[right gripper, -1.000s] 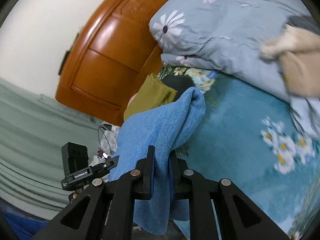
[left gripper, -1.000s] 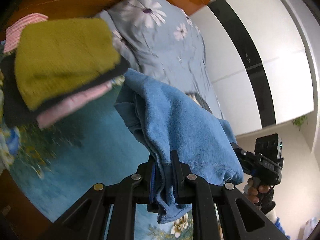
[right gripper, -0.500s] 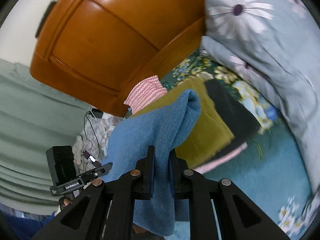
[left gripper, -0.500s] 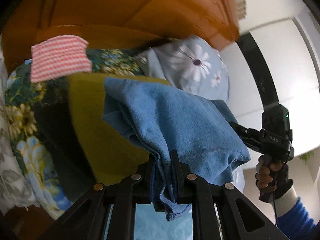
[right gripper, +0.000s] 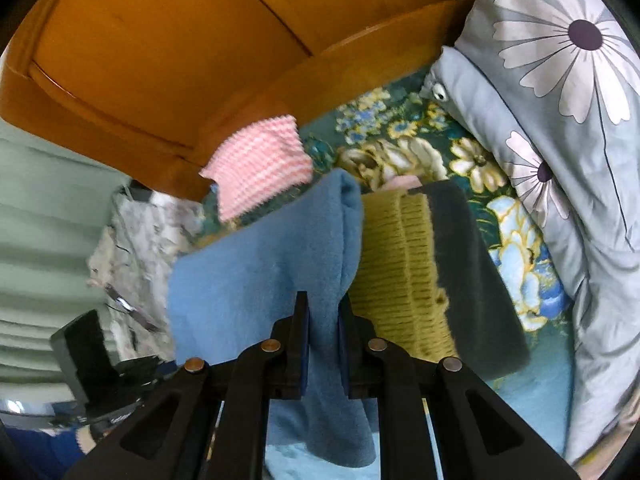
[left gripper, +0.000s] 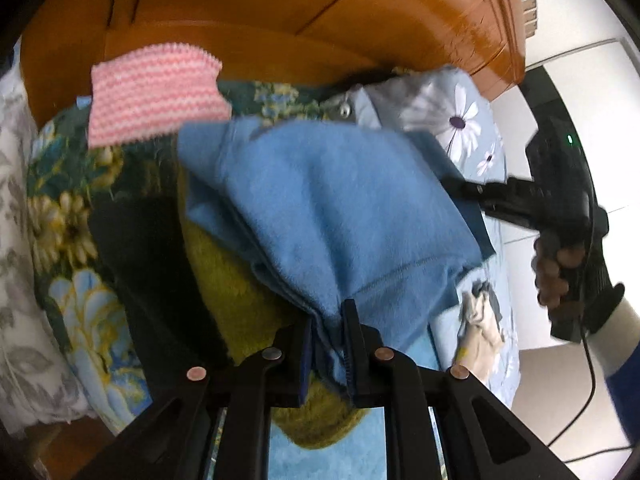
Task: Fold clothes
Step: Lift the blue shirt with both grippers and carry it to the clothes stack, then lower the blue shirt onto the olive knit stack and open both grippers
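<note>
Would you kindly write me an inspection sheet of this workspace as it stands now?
Surface: bed with floral teal sheet.
Job's things: folded blue garment held over a stack topped by an olive knit on a black garment; pink striped knit lies behind.
Clutter: daisy-print pillow; beige cloth.
Grippers: left tongs and right tongs both clamp the blue garment.
Cables: one black cable trailing from the right gripper's handle.
Surroundings: wooden headboard, white wall panels.
</note>
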